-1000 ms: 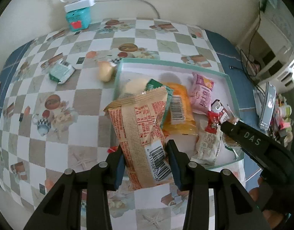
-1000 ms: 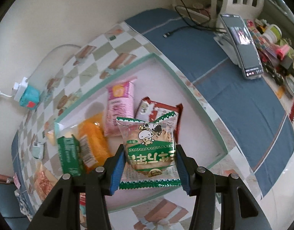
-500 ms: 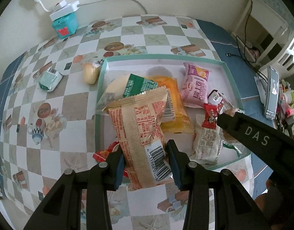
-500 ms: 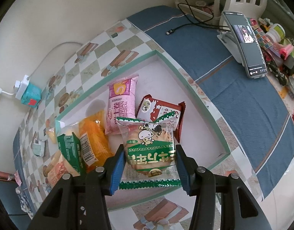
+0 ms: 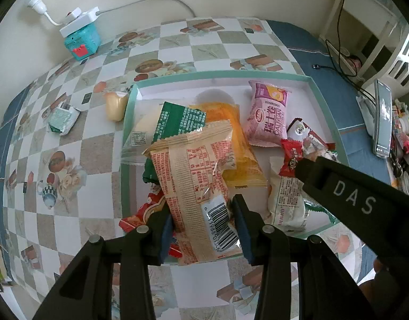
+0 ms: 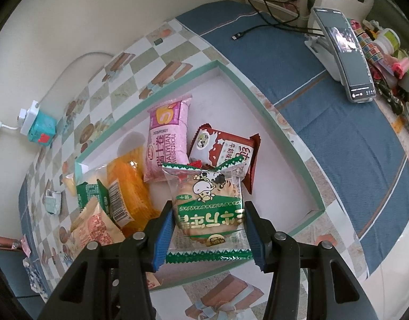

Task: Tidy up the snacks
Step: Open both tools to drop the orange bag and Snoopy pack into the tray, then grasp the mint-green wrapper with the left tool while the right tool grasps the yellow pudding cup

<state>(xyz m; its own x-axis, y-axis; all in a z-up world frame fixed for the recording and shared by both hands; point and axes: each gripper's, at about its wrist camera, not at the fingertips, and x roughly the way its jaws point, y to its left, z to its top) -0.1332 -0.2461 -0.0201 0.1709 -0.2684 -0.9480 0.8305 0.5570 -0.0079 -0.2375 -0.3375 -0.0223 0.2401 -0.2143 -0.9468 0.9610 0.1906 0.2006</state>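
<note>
My left gripper (image 5: 203, 213) is shut on a tan snack packet (image 5: 193, 170) with red print and a barcode, held over the left half of the teal-rimmed white tray (image 5: 220, 74). My right gripper (image 6: 208, 210) is shut on a green-and-clear packet (image 6: 207, 186) with a cartoon cow, above the tray's near right part. In the tray lie a pink packet (image 6: 167, 141), an orange packet (image 6: 129, 184), a dark green packet (image 5: 177, 120) and a red-and-white packet (image 6: 223, 149). A red wrapper (image 5: 140, 216) shows under my left fingers.
Left of the tray, a small teal-white packet (image 5: 61, 118) and a pale yellow snack (image 5: 115, 105) lie on the checked tablecloth. A teal power box (image 5: 81, 42) stands by the wall. A phone on a stand (image 6: 345, 56), cables and clutter sit on the blue cloth at right.
My left gripper has carried the tan packet from the tray's left edge to over the tray and slightly lower. The right gripper and its green packet have stayed put.
</note>
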